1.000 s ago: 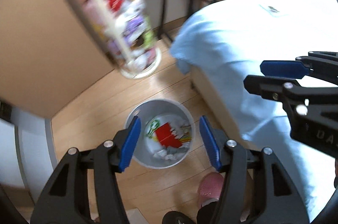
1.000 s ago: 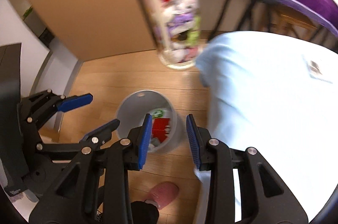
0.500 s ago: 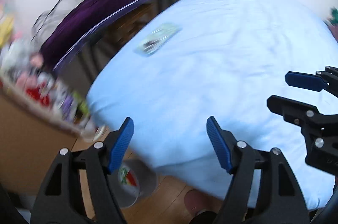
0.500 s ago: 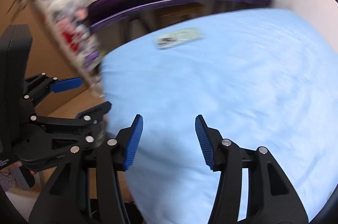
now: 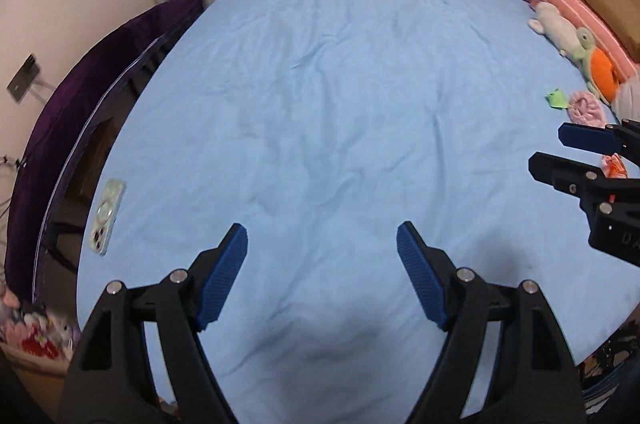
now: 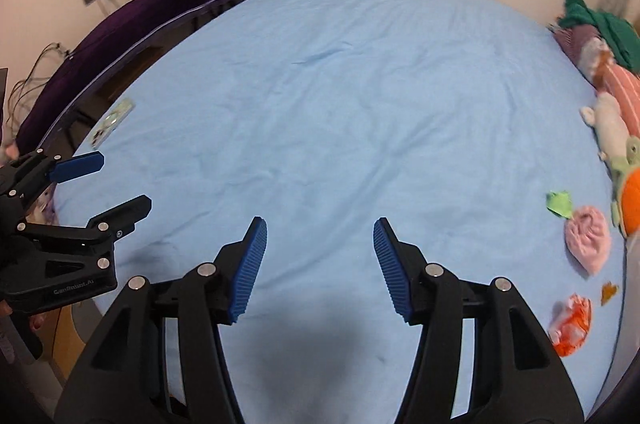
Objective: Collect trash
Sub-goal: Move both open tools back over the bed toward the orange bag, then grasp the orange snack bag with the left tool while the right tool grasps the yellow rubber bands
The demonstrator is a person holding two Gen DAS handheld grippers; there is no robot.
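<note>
Over blue bed (image 6: 360, 96), both grippers empty: left gripper (image 5: 322, 276) and right gripper (image 6: 320, 264), jaws opening, nothing between. Step, by my reading: seeking next trash. Scraps at 3 o'clock: orange-white wrapper (image 6: 570, 324), green scrap (image 6: 560, 202), pink wad (image 6: 588, 238). Next move: swing right, descend. Phone (image 5: 105, 218) at 9 o'clock edge, purple cover (image 6: 160, 20) beyond.

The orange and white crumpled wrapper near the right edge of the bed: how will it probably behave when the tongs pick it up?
The orange and white crumpled wrapper looks thin and creased, so it is probably very light and should squash between the pads rather than resist. Because it lies on the soft blue sheet, a pinch may also catch some fabric. Its irregular shape makes rolling unlikely.
</note>
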